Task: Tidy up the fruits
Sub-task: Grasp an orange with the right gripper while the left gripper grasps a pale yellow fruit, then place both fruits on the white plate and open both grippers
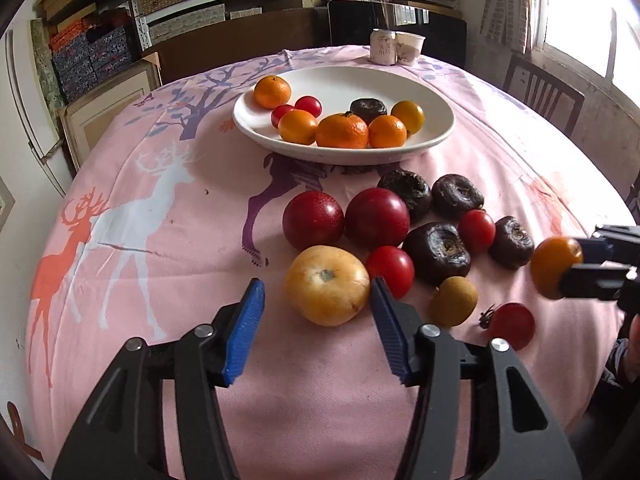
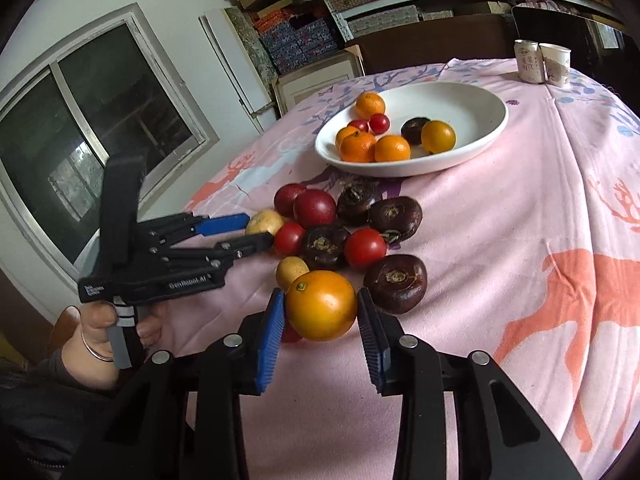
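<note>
Pink deer tablecloth [image 1: 140,320] covers the table; white plate [image 1: 420,92] at far side w/ mandarins, cherry tomatoes, one dark water chestnut. Loose fruit pile sits near side of plate. Left gripper [image 1: 318,300] wide open, straddling yellow pear-like fruit [image 1: 326,290] (not yet pinched). Right gripper [image 2: 320,312] clamped on orange tomato [image 2: 322,306], nearer than the pile. Carry it level to plate, release low.

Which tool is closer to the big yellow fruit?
Left. The left tool sits open around the big yellow fruit, one finger on each side. The right tool is off to its right, gripping an orange tomato.
</note>
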`<state>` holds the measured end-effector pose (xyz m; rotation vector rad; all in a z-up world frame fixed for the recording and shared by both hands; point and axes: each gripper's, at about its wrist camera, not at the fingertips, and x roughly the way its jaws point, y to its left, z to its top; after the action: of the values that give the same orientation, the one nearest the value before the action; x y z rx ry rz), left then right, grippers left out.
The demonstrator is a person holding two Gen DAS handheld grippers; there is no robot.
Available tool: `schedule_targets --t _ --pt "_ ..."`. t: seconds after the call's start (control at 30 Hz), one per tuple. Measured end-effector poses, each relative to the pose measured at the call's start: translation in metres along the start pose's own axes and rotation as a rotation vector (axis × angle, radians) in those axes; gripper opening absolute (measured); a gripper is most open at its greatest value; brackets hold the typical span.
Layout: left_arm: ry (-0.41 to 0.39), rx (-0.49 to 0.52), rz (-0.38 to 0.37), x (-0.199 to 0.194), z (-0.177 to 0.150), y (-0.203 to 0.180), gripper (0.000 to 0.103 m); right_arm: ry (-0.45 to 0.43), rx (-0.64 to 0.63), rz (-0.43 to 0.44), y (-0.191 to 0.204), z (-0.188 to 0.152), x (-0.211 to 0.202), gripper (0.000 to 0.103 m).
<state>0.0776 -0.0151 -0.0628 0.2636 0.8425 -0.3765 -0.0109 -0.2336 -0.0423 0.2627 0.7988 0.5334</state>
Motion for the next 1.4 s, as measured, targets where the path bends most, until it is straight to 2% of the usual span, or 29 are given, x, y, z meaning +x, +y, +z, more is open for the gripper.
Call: schedule_targets --t 0.03,0.07,0.1,0.17,0.2,0.23,0.33,0.43,0.6,0.83,0.97,1.07,1.13,1.17,1.2,1.23,1.27,1.33,1.4 --pt "0.007 -0.008 -0.004 0.002 0.002 0.002 0.073 -0.007 0.010 0.006 -0.003 0.002 -0.004 0.037" --pt "0.024 -0.033 -0.035 0.005 0.004 0.007 0.079 -0.014 0.018 0.006 -0.005 0.004 -0.007 0.037" --pt "0.043 -0.063 -0.066 0.010 0.006 0.013 0.082 -0.022 0.024 0.003 -0.007 0.006 -0.009 0.037" --pt "0.059 -0.107 -0.122 0.015 0.008 0.021 0.080 -0.025 0.028 0.000 -0.009 0.007 -0.011 0.037" --pt "0.053 -0.116 -0.162 0.015 0.008 0.023 0.064 -0.026 0.030 0.001 -0.009 0.007 -0.010 0.037" --pt "0.046 -0.121 -0.200 0.014 0.008 0.023 0.042 -0.025 0.031 0.001 -0.010 0.007 -0.010 0.037" --pt "0.033 -0.146 -0.190 0.011 0.006 0.023 0.042 -0.030 0.042 -0.003 -0.013 0.007 -0.011 0.037" --pt "-0.035 -0.160 -0.183 -0.009 0.008 0.023 0.042 -0.048 0.045 -0.017 -0.019 0.011 -0.017 0.037" --pt "-0.147 -0.140 -0.156 -0.042 0.042 0.022 0.042 -0.079 0.044 -0.052 -0.036 0.047 -0.019 0.037" --pt "-0.142 -0.130 -0.135 -0.004 0.114 0.006 0.042 -0.096 0.039 -0.093 -0.051 0.128 0.013 0.037" --pt "-0.101 -0.139 -0.128 0.033 0.145 0.002 0.042 -0.085 0.040 -0.134 -0.055 0.157 0.042 0.037" --pt "-0.070 -0.145 -0.093 0.055 0.156 0.001 0.043 -0.064 0.048 -0.168 -0.065 0.171 0.063 0.039" --pt "-0.044 -0.181 -0.104 0.061 0.158 0.008 0.043 -0.089 0.025 -0.203 -0.067 0.172 0.065 0.053" --pt "-0.044 -0.200 -0.119 0.060 0.155 0.012 0.044 -0.101 0.023 -0.207 -0.067 0.171 0.063 0.053" --pt "-0.055 -0.211 -0.128 0.055 0.150 0.016 0.051 -0.104 0.025 -0.198 -0.067 0.169 0.059 0.053" --pt "-0.071 -0.213 -0.121 0.048 0.144 0.019 0.060 -0.105 0.023 -0.197 -0.066 0.165 0.056 0.053" --pt "-0.094 -0.209 -0.104 0.038 0.139 0.021 0.065 -0.107 0.018 -0.204 -0.065 0.161 0.051 0.053" --pt "-0.145 -0.195 -0.096 0.017 0.128 0.023 0.086 -0.113 0.010 -0.201 -0.061 0.150 0.039 0.053" --pt "-0.189 -0.187 -0.061 0.000 0.122 0.025 0.092 -0.116 0.003 -0.194 -0.056 0.136 0.028 0.053"
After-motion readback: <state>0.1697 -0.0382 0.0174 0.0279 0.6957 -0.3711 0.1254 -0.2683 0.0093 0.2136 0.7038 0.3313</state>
